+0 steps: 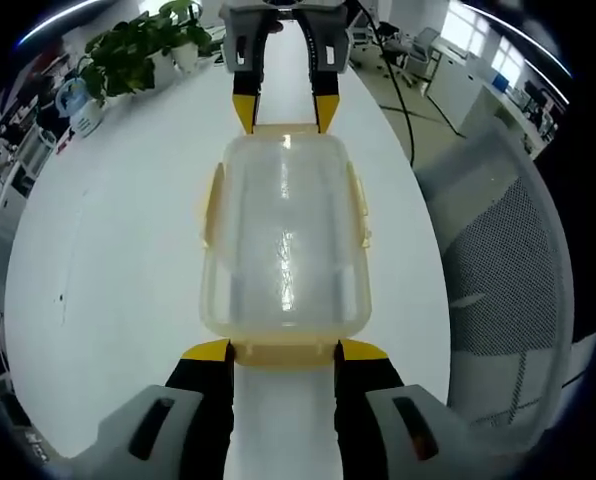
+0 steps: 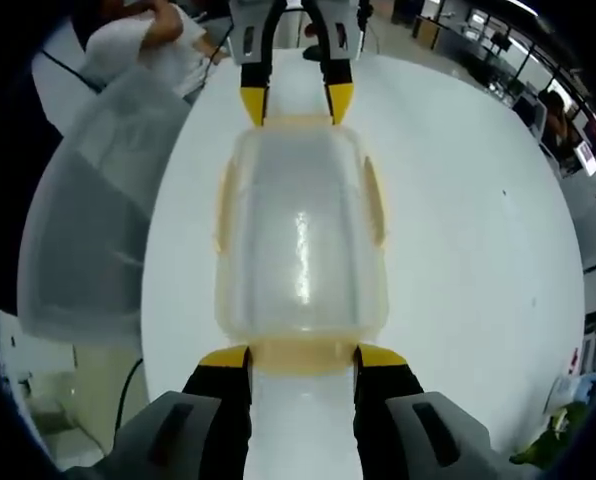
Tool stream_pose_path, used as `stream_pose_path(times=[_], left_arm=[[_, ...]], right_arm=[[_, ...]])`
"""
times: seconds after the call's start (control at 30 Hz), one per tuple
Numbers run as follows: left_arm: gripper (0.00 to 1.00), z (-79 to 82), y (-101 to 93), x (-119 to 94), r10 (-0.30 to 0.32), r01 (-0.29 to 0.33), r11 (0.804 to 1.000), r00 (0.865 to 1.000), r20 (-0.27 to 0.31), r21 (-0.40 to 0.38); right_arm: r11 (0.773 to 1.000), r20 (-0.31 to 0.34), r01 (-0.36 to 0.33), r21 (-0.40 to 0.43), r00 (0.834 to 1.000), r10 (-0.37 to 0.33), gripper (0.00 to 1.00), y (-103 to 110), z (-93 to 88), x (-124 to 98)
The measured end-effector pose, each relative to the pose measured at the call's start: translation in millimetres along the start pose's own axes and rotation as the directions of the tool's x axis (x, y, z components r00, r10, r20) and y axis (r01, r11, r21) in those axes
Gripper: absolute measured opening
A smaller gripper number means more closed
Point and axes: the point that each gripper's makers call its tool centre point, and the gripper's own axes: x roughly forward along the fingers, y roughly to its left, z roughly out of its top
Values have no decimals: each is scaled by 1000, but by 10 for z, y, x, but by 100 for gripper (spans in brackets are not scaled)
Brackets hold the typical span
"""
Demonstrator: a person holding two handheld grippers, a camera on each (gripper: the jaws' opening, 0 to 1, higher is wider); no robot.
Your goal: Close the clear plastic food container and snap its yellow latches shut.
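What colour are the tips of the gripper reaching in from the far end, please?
Yellow, on the right gripper, clearest in the left gripper view.

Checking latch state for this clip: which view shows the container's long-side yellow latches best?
The left gripper view: both side latches on the container stand out from its walls against the white table. The right gripper view shows them paler, blending into the lid's glare.
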Motion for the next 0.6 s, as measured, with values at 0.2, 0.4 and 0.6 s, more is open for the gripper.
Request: stream_pose_path(times=[0.2,0.4,0.6], left_arm=[[38,67,-10,23,-3,3,1000,1000,1,-6],[38,135,-14,68,-6,6,1000,1000,4,-9],[38,205,-27,123,-12,12,1000,1000,5,-5]], right_arm=[[1000,-7,-2,-3,1000,2,38,-10,-73,-24],[1000,-16,-5,-1,1000,5,38,-16,-155,-34],[1000,-22,-11,3,1000,11,38,9,-243,-29]])
